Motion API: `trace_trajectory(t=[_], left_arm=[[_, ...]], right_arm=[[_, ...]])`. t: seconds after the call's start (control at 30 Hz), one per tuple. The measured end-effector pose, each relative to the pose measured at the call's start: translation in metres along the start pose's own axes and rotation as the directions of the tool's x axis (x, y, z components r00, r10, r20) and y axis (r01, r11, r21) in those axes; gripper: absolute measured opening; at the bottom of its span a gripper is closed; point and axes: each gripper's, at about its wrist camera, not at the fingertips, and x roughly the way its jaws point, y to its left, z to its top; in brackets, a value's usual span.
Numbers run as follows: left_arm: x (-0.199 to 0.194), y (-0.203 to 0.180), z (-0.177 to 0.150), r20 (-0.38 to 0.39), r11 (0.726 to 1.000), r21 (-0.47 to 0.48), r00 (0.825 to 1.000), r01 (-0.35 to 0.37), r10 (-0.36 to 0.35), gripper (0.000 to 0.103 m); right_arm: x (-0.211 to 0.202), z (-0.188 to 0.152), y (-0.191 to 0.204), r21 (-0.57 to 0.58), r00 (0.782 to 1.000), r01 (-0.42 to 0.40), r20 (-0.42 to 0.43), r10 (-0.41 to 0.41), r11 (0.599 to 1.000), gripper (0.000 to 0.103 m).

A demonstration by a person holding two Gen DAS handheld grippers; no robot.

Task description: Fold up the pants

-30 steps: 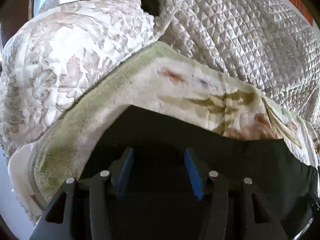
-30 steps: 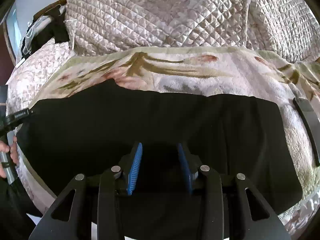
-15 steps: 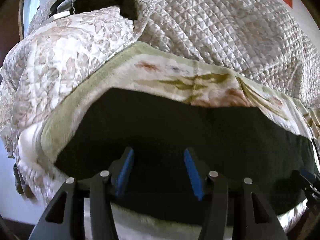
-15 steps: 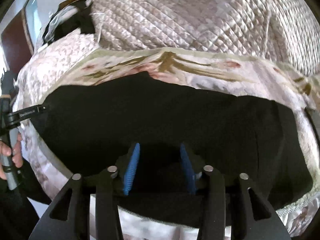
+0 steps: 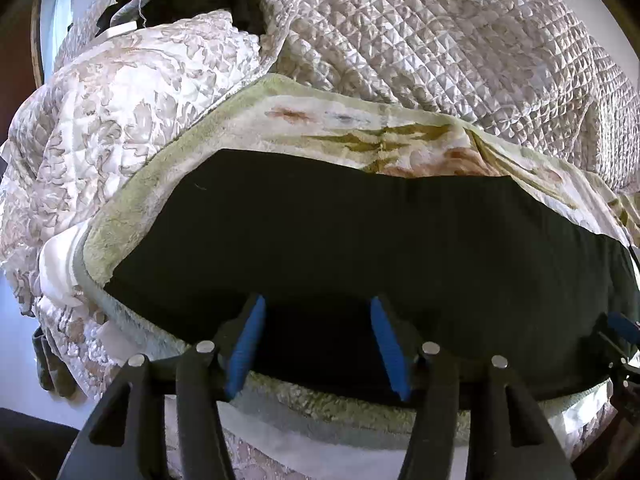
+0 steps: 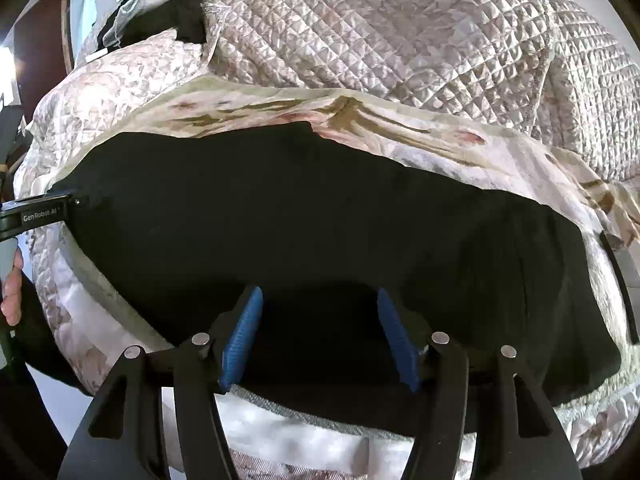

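wrist views angled down, close, sharing pants (image 5: 360, 240)

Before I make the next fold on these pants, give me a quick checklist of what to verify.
1. Pants spread flat on the floral blanket: ok.
2. Near edge of pants within reach of both tongs: ok.
3. Left tongs free of cloth: ok, opening, the fabric only lies beneath, no pad pressing.
4. Right tongs free of cloth: ok, opening, nothing pinched.
5. Pants far edge clear of the quilted cover: ok.
6. Layers underneath lying even: cannot tell, hidden.
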Motion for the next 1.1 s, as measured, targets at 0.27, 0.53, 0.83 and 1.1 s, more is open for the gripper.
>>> trace_trajectory(t=[0.27,0.53,0.83,1.1], left_arm=[[-0.004,0.004,0.006,-0.016,1.000,-0.026,1.000,0.009,-0.010,0.059],[-0.003,0.021,0.029,-0.011,0.999,-0.036,1.000,0.009,-0.009,0.059],[0.010,0.075,0.053,-0.010,0.992,-0.121,0.999,-0.037,0.036,0.069],[0.033,0.101,0.046,-0.042,0.983,-0.156,0.995,-0.094,0.088,0.072]], right_arm=[[-0.004,0.003,-0.003,0.024,1.000,-0.024,-0.020,0.024,0.999,0.065],[-0.003,0.019,-0.001,0.034,0.996,-0.089,-0.019,0.090,0.995,0.065],[0.005,0.039,0.012,-0.018,0.989,-0.145,-0.002,0.145,0.989,0.065],[0.017,0.039,0.018,-0.015,0.981,-0.191,-0.024,0.190,0.982,0.065]])
